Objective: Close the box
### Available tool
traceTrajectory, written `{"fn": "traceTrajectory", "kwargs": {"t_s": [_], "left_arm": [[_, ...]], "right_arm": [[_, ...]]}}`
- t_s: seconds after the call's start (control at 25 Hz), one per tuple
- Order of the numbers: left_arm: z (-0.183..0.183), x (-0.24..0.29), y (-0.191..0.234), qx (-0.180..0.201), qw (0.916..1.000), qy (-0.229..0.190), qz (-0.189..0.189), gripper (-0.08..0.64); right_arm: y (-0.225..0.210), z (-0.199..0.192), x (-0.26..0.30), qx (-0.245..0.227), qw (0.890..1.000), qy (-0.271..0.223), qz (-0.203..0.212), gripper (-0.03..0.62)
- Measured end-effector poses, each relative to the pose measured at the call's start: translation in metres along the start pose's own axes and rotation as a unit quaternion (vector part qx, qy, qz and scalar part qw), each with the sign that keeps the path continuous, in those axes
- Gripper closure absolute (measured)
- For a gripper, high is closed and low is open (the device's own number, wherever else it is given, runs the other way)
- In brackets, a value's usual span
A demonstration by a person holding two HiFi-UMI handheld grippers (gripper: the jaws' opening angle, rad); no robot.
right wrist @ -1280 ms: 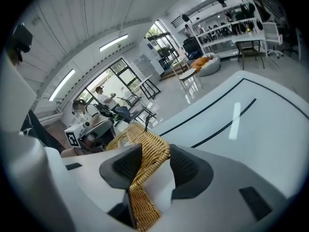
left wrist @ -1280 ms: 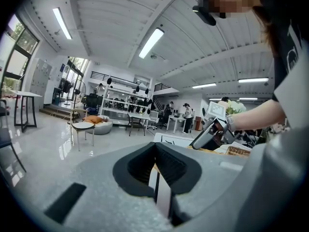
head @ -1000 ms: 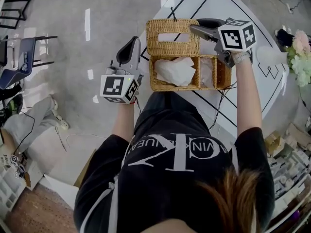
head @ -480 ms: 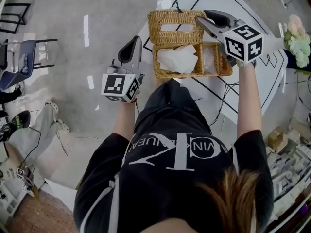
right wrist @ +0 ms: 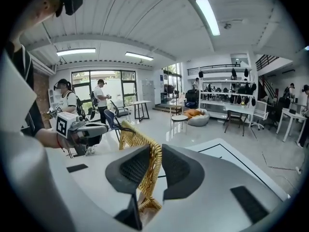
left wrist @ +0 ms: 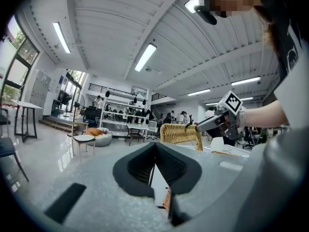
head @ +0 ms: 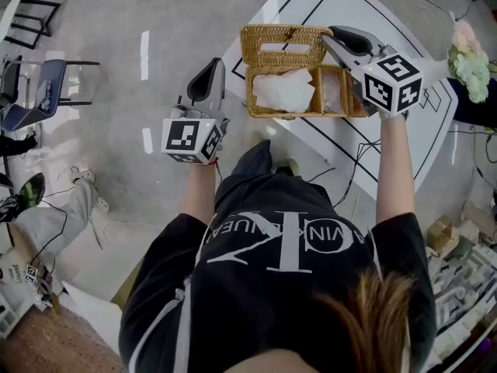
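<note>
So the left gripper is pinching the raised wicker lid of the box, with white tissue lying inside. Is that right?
Not quite. It is the right gripper that pinches the wicker lid: the right gripper view shows the lid's edge between its jaws, which have just been closing on it. The left gripper hangs apart, left of the box. The lid is raised, and white tissue lies inside.

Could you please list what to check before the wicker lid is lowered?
1. Right tool shut on the wicker lid, its jaws having just been closing: ok.
2. Lid stands raised over the open wicker box: ok.
3. Tissue low enough to clear the lid: cannot tell.
4. Left tool shut, empty, apart from the box: ok.
</note>
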State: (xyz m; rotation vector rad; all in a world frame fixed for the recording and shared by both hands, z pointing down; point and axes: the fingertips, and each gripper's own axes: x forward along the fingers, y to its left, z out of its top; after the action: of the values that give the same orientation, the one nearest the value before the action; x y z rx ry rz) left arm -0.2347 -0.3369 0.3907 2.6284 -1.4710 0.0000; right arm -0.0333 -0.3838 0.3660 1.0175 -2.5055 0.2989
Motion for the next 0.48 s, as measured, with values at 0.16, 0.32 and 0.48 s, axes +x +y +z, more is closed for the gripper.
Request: {"fn": "traceTrajectory", "kwargs": {"t_s": [0.16, 0.32, 0.48], "left_arm": [[-0.001, -0.015, -0.016, -0.003, 0.9999, -0.002, 0.010, 0.549], [-0.001, -0.029, -0.035, 0.001, 0.9998, -0.005, 0.017, 0.549], [0.000, -0.041, -0.046, 0.004, 0.9996, -0.006, 0.028, 0.549]], "right_arm": [[0.016, -0.004, -0.016, -0.016, 1.000, -0.013, 0.003, 0.518], [0.029, -0.012, -0.028, -0.036, 0.999, -0.024, 0.007, 0.515], [0.042, -0.021, -0.038, -0.065, 0.998, -0.019, 0.009, 0.511]]}}
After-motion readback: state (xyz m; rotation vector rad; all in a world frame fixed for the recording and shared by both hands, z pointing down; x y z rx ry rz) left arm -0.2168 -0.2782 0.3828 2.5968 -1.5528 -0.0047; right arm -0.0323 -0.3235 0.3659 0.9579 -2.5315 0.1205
